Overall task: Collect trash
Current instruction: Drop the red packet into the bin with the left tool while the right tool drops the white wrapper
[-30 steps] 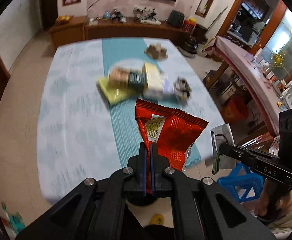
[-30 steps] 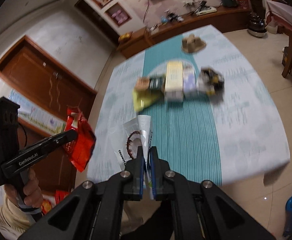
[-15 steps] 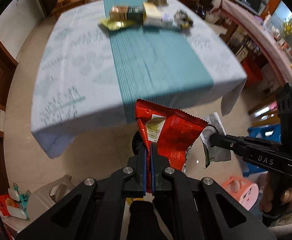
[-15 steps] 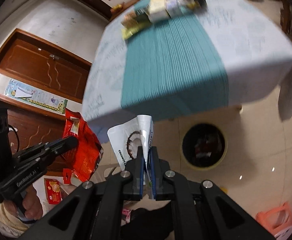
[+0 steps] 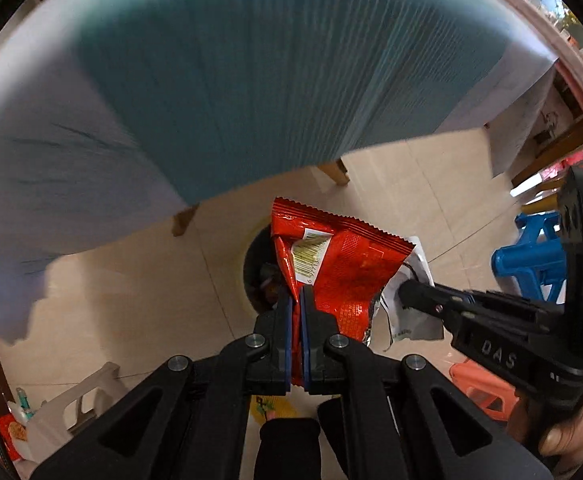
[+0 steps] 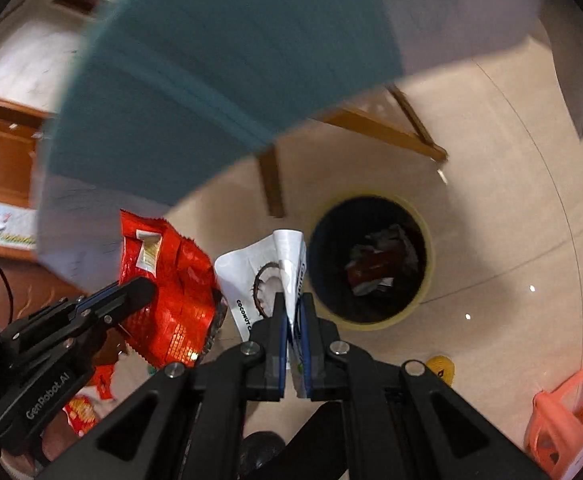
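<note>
While left view hides bin (image 6: 371, 260), right shows trash inside

Both claws, left (image 5: 296, 300) and right (image 6: 292, 312), have dropped from above the counter (image 5: 251, 60) to below its edge, now over the floor bin (image 6: 371, 260).

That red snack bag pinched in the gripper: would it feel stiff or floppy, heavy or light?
Probably floppy: the red snack bag creases and sags above the left gripper. Likely light, since a pinch at one edge holds it. Its glossy film may be slippery.
</note>
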